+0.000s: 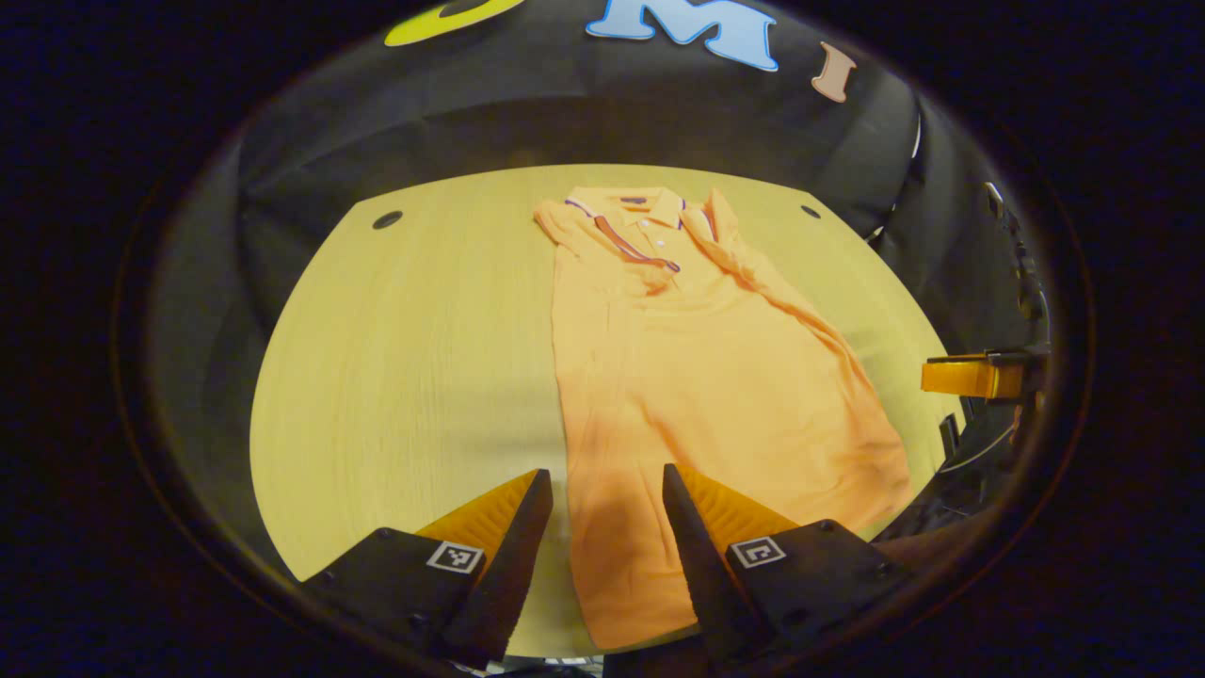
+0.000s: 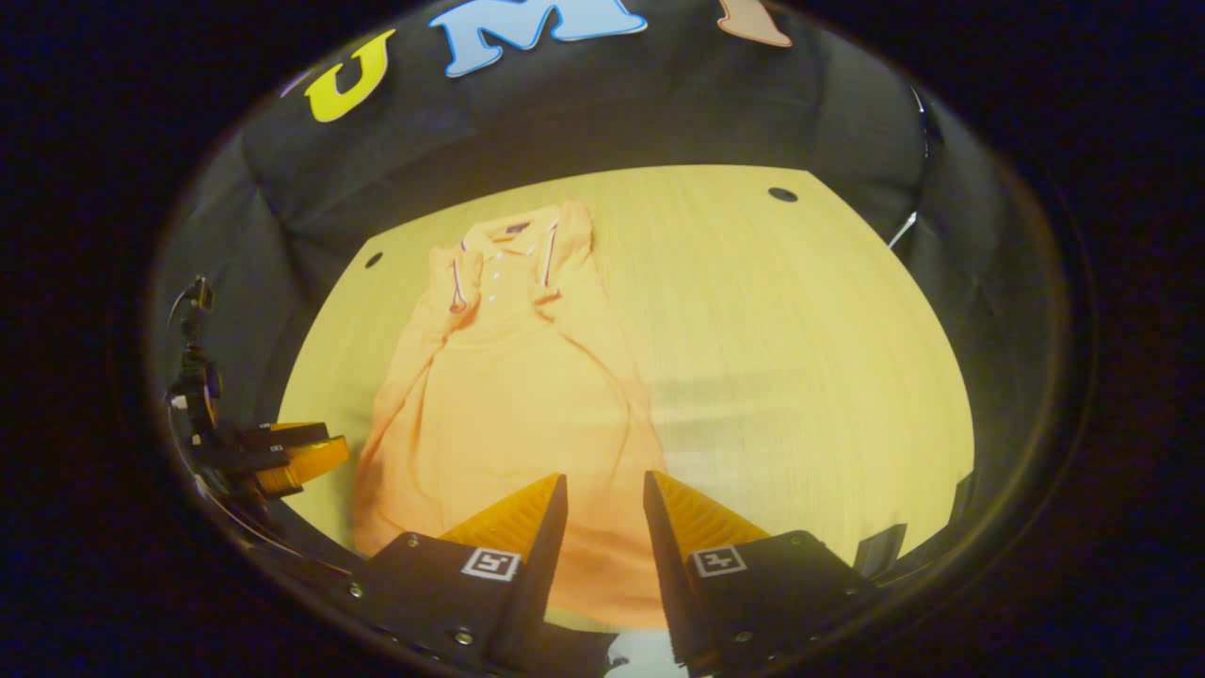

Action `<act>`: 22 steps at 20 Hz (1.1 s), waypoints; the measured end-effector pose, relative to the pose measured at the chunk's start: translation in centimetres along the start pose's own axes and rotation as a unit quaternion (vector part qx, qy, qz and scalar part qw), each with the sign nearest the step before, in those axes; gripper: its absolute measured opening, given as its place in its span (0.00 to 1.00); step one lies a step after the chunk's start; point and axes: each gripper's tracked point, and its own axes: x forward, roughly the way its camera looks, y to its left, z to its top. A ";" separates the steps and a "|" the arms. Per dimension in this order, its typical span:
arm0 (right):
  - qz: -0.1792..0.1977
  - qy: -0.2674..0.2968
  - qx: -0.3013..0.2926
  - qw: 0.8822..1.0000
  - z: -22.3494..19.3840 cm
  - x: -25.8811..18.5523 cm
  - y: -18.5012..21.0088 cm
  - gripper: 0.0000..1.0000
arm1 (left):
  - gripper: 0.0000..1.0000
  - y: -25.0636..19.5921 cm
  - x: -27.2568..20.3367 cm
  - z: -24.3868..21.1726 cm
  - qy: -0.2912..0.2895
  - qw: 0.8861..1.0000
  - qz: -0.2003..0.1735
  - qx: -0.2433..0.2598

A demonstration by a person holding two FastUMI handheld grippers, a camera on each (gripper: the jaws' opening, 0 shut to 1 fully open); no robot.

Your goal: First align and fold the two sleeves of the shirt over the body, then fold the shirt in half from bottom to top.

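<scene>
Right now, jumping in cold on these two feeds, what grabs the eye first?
The orange polo shirt lies flat on the light wooden table, collar at the far end, both sleeves already folded over the body. Nearest the cameras, the left gripper and the right gripper hang open over the shirt's near hem, each by one side edge.

Left gripper [image 1: 602,490], right gripper [image 2: 602,492]: both agape.

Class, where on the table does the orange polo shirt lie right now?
The orange polo shirt lies flat on the light wooden table, collar toward the booth wall, hem at the near edge between the left gripper fingers.
</scene>
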 end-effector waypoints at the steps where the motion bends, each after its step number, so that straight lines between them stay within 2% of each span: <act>1: -0.002 0.019 -0.006 1.000 -1.3 0.4 0.1 0.57 | 0.83 0.0 0.0 -1.0 0.012 1.000 0.000 -0.003; 3: 0.000 0.059 -0.015 0.998 -4.0 0.8 0.1 0.60 | 0.83 -0.2 -0.1 -3.2 0.035 0.999 0.000 -0.003; 5: 0.000 0.097 -0.021 0.995 -6.3 1.1 0.2 0.72 | 0.83 -0.2 -0.1 -4.9 0.058 0.998 0.003 0.002; 9: -0.012 0.153 -0.030 0.988 -9.6 1.9 0.0 0.74 | 0.83 0.0 0.0 -7.9 0.106 0.994 0.010 0.017; 10: -0.016 0.164 -0.032 0.986 -10.2 2.1 -0.1 0.86 | 0.83 0.0 0.1 -8.4 0.118 0.993 0.008 0.018; 11: -0.021 0.173 -0.033 0.984 -10.8 2.3 -0.4 0.89 | 0.83 -0.2 0.3 -9.0 0.128 0.992 0.005 0.019; 15: -0.036 0.197 -0.029 0.979 -11.9 3.1 -0.4 0.90 | 0.81 0.5 1.0 -10.8 0.170 0.985 0.022 0.035; 16: -0.043 0.201 -0.031 0.978 -11.9 3.2 -0.5 0.92 | 0.78 0.4 1.0 -10.7 0.172 0.984 0.025 0.042; 17: -0.049 0.199 -0.034 0.978 -11.8 3.3 -0.5 0.92 | 0.83 0.2 1.3 -10.4 0.171 0.984 0.023 0.050; 18: -0.057 0.204 -0.037 0.977 -11.9 3.4 -0.5 0.92 | 0.79 0.3 1.2 -10.5 0.175 0.983 0.025 0.057; 22: -0.076 0.224 -0.059 0.970 -11.9 3.7 -0.4 0.94 | 0.79 0.0 1.6 -10.4 0.181 0.981 0.026 0.064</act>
